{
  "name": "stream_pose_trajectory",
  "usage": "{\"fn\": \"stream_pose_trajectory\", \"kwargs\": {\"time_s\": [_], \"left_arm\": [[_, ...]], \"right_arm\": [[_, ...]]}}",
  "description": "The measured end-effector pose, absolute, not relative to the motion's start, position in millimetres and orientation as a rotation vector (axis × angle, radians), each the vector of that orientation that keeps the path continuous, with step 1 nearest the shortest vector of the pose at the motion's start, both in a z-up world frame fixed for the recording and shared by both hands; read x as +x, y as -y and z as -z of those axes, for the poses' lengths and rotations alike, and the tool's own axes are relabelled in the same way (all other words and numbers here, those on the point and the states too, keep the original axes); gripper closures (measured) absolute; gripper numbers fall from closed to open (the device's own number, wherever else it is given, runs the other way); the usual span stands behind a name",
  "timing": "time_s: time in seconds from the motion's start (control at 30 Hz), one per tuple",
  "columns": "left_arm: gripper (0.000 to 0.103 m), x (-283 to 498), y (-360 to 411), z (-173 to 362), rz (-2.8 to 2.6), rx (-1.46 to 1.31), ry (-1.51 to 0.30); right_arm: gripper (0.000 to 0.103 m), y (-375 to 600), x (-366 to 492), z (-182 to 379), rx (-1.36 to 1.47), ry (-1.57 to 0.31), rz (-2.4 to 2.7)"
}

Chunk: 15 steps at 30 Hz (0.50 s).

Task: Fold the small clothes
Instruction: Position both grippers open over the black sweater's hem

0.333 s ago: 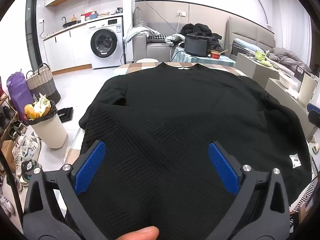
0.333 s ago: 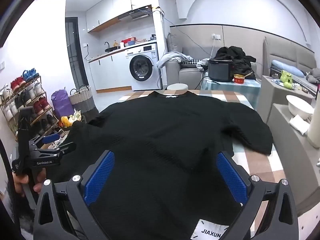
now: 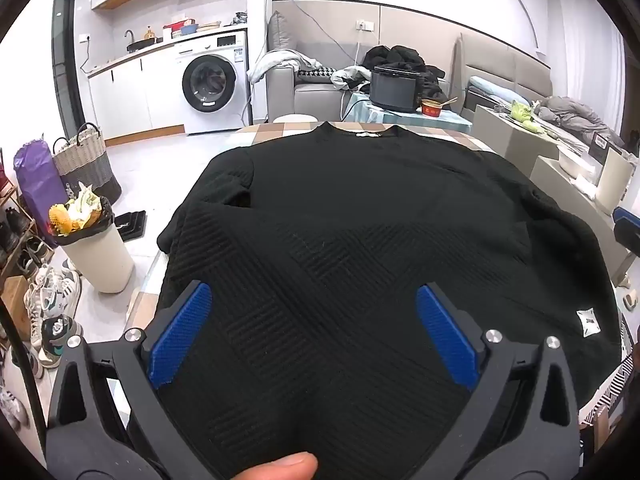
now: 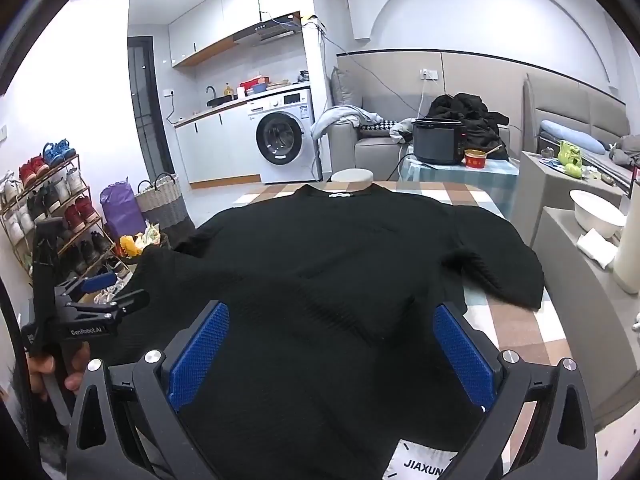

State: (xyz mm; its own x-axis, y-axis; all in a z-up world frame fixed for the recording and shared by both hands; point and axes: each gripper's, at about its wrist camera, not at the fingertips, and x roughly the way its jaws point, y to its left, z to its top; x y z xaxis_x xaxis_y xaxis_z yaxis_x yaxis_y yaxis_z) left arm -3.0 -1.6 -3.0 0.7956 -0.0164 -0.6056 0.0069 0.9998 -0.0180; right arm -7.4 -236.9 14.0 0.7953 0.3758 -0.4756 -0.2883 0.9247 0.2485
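— Where was the sweater (image 3: 360, 240)?

— Spread flat on the checked desk (image 4: 520, 320), collar at the far edge, hem toward us — laid out so we could fold it.

— And our fingers?

— Both pairs stood wide apart and gripped nothing. We held the left gripper (image 3: 314, 332) over the hem's left part, the right gripper (image 4: 332, 354) above the white label (image 4: 424, 466) — ready, we judged, to take the hem.

Small home: washing machine (image 4: 283, 139) under kitchen counter, sofa (image 4: 380, 140), shoe rack (image 4: 48, 208).
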Motion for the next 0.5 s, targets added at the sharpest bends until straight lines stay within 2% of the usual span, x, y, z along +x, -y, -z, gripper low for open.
{"fn": "stream_pose_trajectory", "kwargs": {"time_s": [0.17,0.5], "left_arm": [[0.001,0.9,5.6,6.0,0.015,-0.002,-0.652],[0.001,-6.3,9.1,-23.6,-0.001,-0.023,-0.648]], "right_arm": [[0.000,241.0,0.7,-16.2,0.173,-0.574,-0.351],[0.000,223.2,18.5,-39.9,0.149,-0.650,-0.336]]}}
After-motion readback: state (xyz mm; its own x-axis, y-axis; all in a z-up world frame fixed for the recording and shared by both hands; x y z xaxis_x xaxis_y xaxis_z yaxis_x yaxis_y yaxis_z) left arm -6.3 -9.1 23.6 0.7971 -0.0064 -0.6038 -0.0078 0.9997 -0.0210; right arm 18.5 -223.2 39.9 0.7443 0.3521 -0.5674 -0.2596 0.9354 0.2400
